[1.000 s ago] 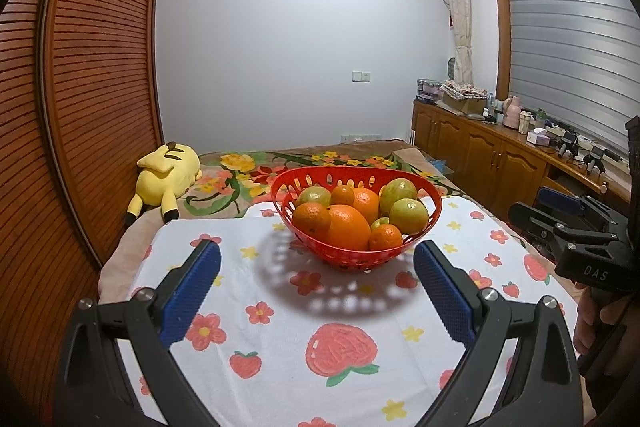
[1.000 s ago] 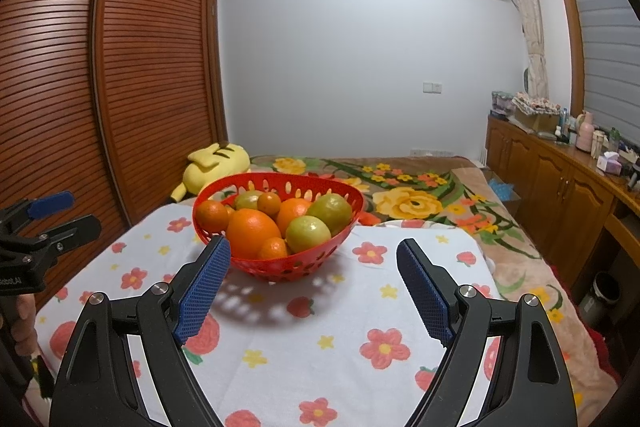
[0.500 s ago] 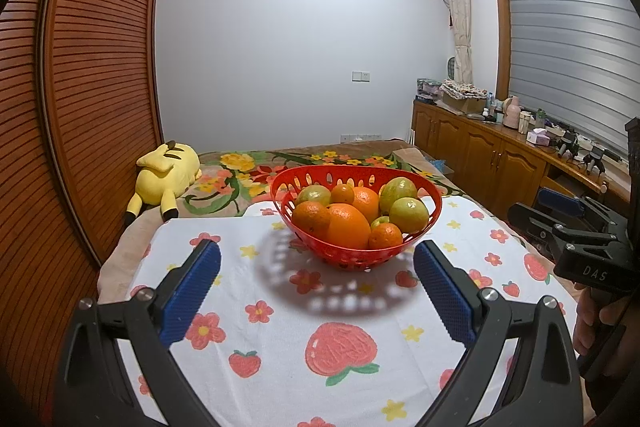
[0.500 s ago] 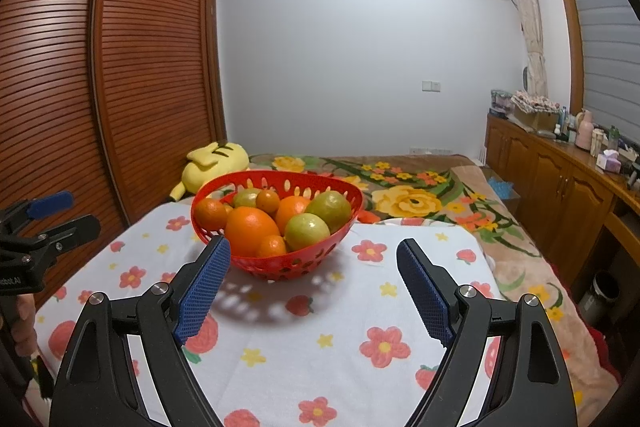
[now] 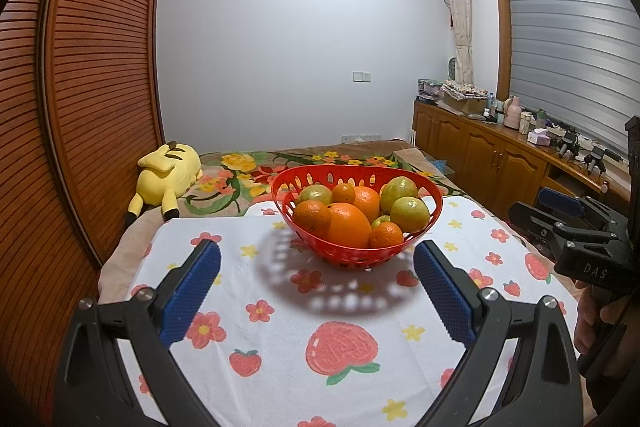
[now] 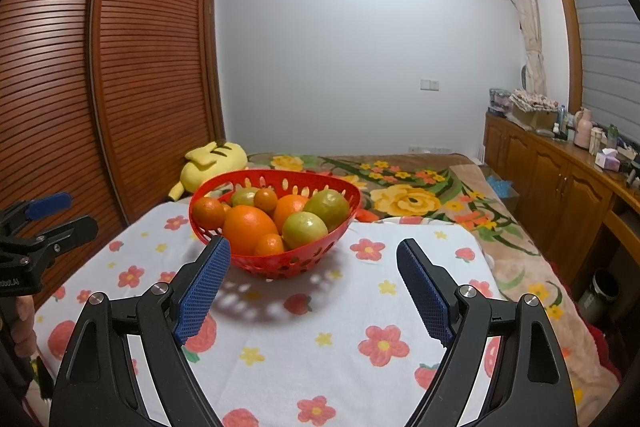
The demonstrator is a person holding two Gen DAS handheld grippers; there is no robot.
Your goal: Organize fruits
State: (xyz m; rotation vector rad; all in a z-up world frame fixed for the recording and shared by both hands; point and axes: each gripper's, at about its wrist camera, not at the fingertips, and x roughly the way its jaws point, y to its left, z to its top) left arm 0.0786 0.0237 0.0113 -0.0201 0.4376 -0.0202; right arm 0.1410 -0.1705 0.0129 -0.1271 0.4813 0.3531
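Observation:
A red slotted basket (image 5: 436, 205) stands on a white cloth with flower and strawberry prints (image 5: 280, 339). It holds several oranges, the largest (image 5: 348, 225) in front, and green fruits (image 5: 410, 214). My left gripper (image 5: 316, 291) is open and empty, held just short of the basket. The basket also shows in the right wrist view (image 6: 348, 231), left of centre. My right gripper (image 6: 314, 293) is open and empty, near the basket's front. Each gripper appears at the edge of the other's view.
A yellow plush toy (image 5: 168, 175) lies on the floral bedspread (image 6: 420, 195) behind the table. A slatted wooden wardrobe (image 5: 92, 87) stands on the left. Wooden cabinets with bottles (image 5: 492, 155) run along the right wall.
The right gripper has edged slightly closer to the basket. The left gripper has barely moved. Both stay open.

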